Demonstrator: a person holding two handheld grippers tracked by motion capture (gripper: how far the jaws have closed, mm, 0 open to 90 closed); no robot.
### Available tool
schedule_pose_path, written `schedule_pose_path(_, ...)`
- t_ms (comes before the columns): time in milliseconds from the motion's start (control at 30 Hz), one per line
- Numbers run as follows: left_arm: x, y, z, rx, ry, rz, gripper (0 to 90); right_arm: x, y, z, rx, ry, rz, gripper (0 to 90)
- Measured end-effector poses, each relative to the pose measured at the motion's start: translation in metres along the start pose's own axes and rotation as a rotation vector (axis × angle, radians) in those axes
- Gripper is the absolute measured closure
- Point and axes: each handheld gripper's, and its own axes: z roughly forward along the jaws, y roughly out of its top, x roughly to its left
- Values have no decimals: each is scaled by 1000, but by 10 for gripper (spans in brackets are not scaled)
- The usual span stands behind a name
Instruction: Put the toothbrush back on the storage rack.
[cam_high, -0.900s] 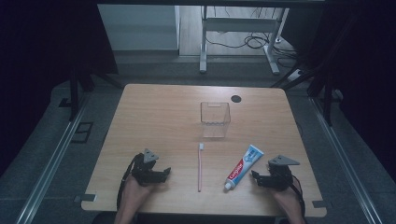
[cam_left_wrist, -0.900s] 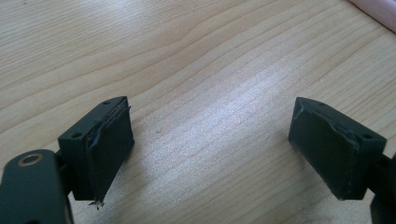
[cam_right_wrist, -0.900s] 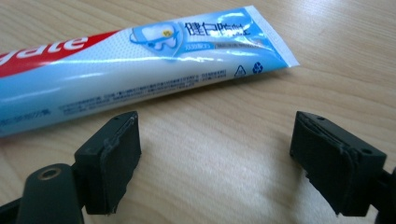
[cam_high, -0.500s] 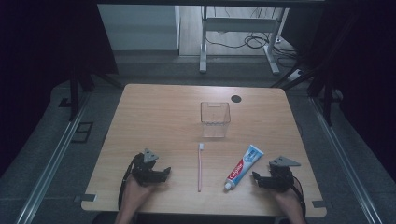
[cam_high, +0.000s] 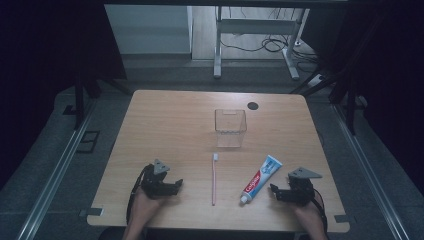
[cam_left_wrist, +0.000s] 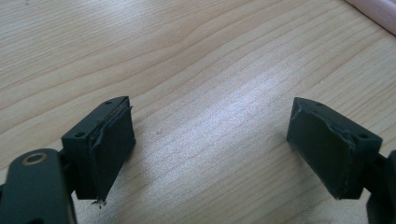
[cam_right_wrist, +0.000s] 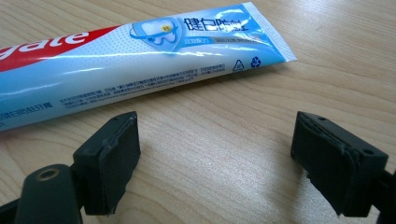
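The wooden counter (cam_high: 170, 120) carries everything, its pale grain running side to side under both hands. Toward its far middle stands a clear plastic box (cam_high: 230, 128), upright and open at the top, with a small dark round spot (cam_high: 253, 105) on the wood just beyond it to the right.

At the near edge the left claw (cam_high: 175, 186) rests low on the counter, held by a hand coming in from the bottom. In the left gripper view its two black jaws stand wide apart with only bare wood between them, gripping nothing; a pale pink corner of the toothbrush handle (cam_left_wrist: 376, 11) crosses the top right of that view.

The right claw (cam_high: 275, 192) sits near the counter's right front, its jaws pointing toward the toothpaste tube. They too are spread wide, with nothing between the pads (cam_right_wrist: 114, 158).

The toothpaste tube (cam_high: 261, 177) lies flat and slanted, cap end toward the near edge and crimped end toward the box, just beside the right claw but not touching it. In the right gripper view the blue, white and red tube (cam_right_wrist: 140, 56) lies across the wood just beyond the jaw tips.

The pink toothbrush (cam_high: 214, 177) lies straight between the two claws, its head toward the box, well apart from the left claw and near the tube.
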Motion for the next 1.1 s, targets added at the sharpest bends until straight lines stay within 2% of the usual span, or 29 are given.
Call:
schedule_pose_path(200,-1,2,-1,0,-7,12,219,0,0,0,0,0,0,155)
schedule_pose_path(400,-5,5,-2,-2,-10,25,246,1,0,0,-1,-3,2,155)
schedule_pose_path(567,-10,9,-5,-14,-32,32,250,1,-1,0,-2,-4,0,154)
schedule_pose_path(633,-10,10,-6,-16,-37,32,279,1,-1,0,-1,-5,0,155)
schedule_pose_path(800,-13,14,-8,-27,-59,18,282,1,-1,-1,-1,-5,1,154)
schedule_pose_path(833,-14,15,-10,-27,-71,13,320,1,-1,-1,-2,-6,1,154)
schedule_pose_path(1000,-16,18,-10,-26,-91,10,347,1,-1,-1,-2,-7,2,154)
schedule_pose_path(1100,-18,21,-11,-27,-102,23,379,1,-1,-1,-2,-7,2,154)
